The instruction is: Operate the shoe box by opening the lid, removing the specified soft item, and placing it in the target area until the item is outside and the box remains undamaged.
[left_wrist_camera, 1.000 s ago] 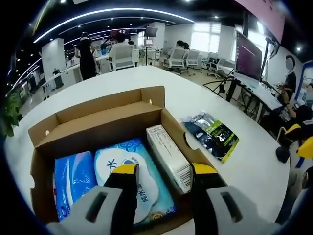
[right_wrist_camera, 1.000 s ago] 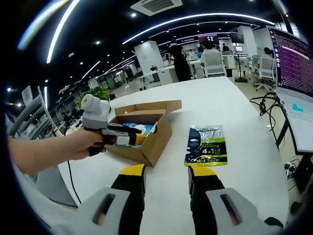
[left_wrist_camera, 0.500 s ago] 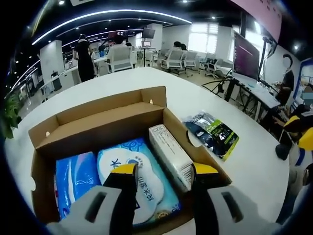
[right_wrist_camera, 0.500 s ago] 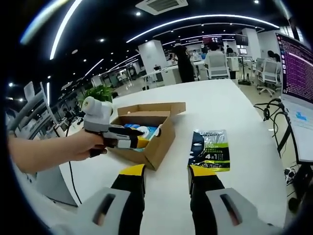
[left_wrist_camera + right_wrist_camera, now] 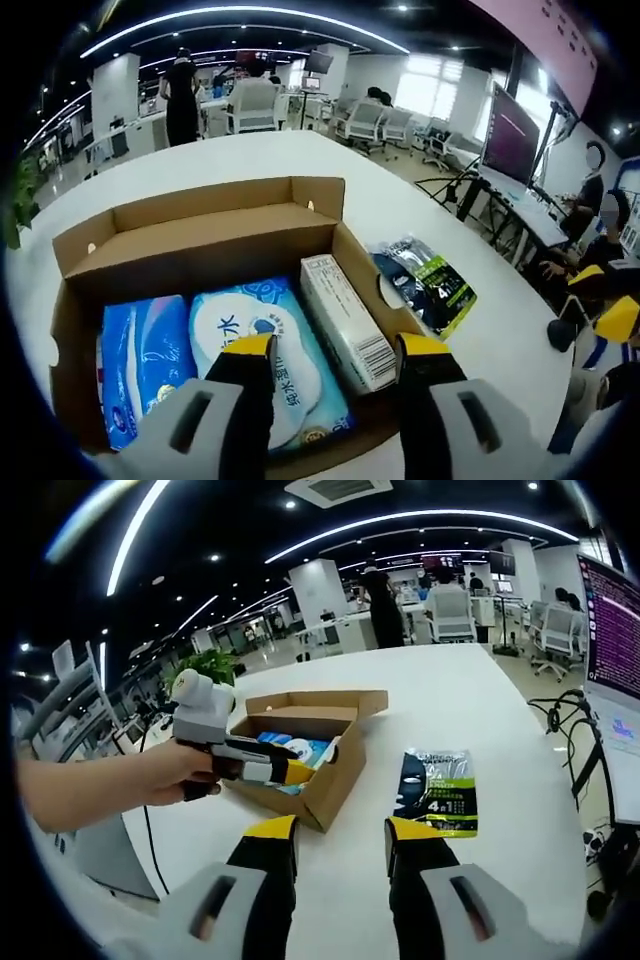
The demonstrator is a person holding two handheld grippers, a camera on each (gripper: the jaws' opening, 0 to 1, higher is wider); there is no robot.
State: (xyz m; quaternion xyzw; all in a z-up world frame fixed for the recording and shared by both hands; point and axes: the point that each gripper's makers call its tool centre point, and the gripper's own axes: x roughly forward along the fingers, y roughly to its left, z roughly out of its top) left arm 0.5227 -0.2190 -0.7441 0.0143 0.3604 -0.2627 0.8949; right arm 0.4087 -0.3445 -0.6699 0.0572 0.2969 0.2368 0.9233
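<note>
An open cardboard shoe box (image 5: 200, 235) (image 5: 335, 780) rests on the white table. It holds a blue soft pack (image 5: 140, 360), a light-blue wipes pack (image 5: 275, 350) and a white carton (image 5: 345, 320). My left gripper (image 5: 335, 350) hovers open just over the wipes pack and carton at the box's near edge. From the right gripper view, the left gripper (image 5: 285, 772) is held by a hand at the box's left side. My right gripper (image 5: 340, 830) is open above bare table, short of the box. A dark green-and-black packet (image 5: 430, 285) (image 5: 437, 790) lies right of the box.
The white table (image 5: 500, 880) curves away with free surface around the box. A monitor and cables (image 5: 510, 125) stand past the table's right edge. Office chairs, desks and people fill the far background. A green plant (image 5: 205, 665) stands behind the box.
Both views have shifted slightly with the hands. The left gripper has stayed over the box's near edge, open; the box contents and the packet have not moved.
</note>
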